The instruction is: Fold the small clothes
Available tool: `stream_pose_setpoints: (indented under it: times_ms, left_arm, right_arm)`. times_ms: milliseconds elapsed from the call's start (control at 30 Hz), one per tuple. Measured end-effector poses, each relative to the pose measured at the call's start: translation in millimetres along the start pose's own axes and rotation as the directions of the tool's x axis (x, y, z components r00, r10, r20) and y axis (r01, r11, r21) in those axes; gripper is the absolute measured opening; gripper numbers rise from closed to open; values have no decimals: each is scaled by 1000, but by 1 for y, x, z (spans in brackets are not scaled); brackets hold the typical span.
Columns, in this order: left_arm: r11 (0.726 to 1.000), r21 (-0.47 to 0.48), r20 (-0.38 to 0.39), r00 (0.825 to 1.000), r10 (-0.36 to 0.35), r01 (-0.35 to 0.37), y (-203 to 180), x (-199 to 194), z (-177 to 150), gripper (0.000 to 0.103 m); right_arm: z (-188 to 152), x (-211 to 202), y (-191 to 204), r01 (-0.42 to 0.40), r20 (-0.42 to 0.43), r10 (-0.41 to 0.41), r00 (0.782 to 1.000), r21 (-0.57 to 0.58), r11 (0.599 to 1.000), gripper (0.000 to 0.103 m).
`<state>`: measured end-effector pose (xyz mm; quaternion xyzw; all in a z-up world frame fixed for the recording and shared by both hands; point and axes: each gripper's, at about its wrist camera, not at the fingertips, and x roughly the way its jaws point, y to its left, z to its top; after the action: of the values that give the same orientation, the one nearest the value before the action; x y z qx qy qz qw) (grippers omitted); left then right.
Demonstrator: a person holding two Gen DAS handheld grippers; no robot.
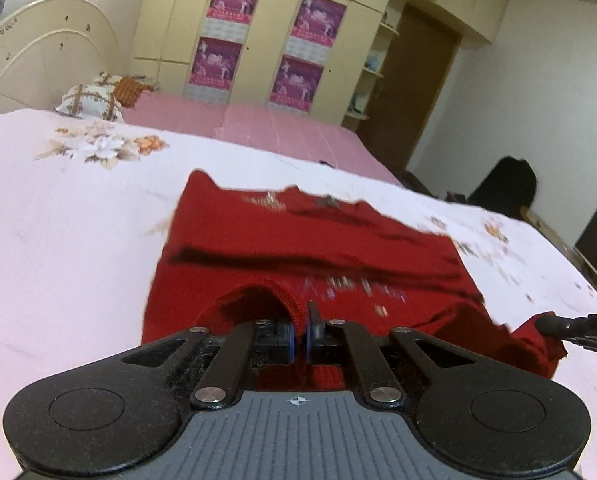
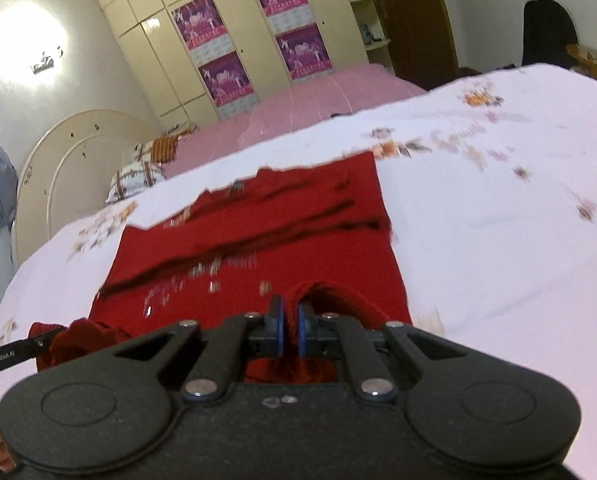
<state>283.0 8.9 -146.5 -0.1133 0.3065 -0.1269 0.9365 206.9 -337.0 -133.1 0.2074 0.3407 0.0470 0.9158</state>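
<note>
Your left tool (image 1: 301,330) is closed narrow on the near hem of the red knitted sweater (image 1: 298,240), and the knit fabric is pinched between its blue pads. Your right tool (image 2: 290,326) is closed the same way on the near hem at the other side, also with red fabric between the pads. In the left wrist view you see the tip of the right tool at the far right edge, holding a bunched red corner. The sweater lies on the bed, on the white floral bedsheet (image 1: 58,220), with its near edge raised in both tools and its far part flat. It has small silver decorations on the front. Beyond it there are a pink cover (image 1: 258,128), pillows (image 1: 90,102) and a cream wardrobe (image 1: 266,40) with purple posters.
</note>
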Motion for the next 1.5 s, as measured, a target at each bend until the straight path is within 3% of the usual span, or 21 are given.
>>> stream_pose_setpoints:
  times_ms: [533,800,933,1033,1100,1167,1333,1500]
  left_arm:
    - [998,15,109,992,62,-64,-4,140,72,5]
    - [991,29,6,992,127,-127,-2,204,93,5]
    - [986,-18,-41,986,164,-165,3,225,100,5]
    - [982,-27,-84,979,185,-187,7,237,103,5]
    - [981,-68,-95,980,175,-182,13,239,108,5]
    - [979,-102,-94,981,170,-179,17,235,113,6]
    - [976,-92,-58,979,194,-199,21,219,119,6]
    - [976,-52,-36,977,211,-213,24,201,118,6]
  right_arm:
    - [92,144,-14,6,77,-11,997,65,998,7]
    - [114,201,-33,61,2,-62,998,113,992,5]
    - [124,218,-41,84,-15,-83,996,121,989,5]
    - [129,226,-40,118,-19,-117,993,79,990,13]
    - [133,228,-42,167,-8,-167,986,79,983,34]
    - [138,224,-47,172,18,-175,984,109,979,41]
    - [142,205,-36,208,87,-210,974,31,978,41]
    - [133,202,-5,140,71,-131,989,-127,982,40]
